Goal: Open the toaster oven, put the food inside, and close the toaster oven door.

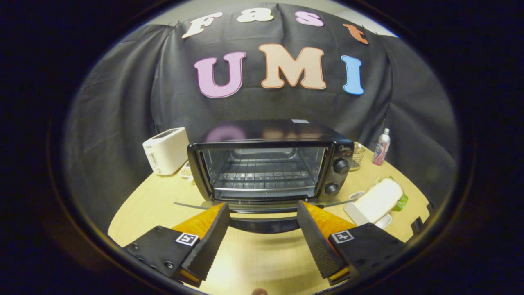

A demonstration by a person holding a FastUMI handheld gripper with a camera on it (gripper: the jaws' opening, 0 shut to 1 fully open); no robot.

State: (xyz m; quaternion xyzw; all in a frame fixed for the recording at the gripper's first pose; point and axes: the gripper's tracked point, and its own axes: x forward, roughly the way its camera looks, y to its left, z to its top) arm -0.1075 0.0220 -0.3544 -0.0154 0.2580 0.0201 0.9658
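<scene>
Gripper (262,207) spread at toaster oven (270,164) door handle (264,223) (door down)

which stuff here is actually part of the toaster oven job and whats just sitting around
For the job: toaster oven, its door folded down open; sandwich on a white tray; gripper, fingers open, spread either side of the door handle.

Lying about: white toaster; bottle; small wire basket.

Dim booth, soft overhead light; glare on toaster oven (268,164) top (edges bend, fisheye); focus sharp.
</scene>
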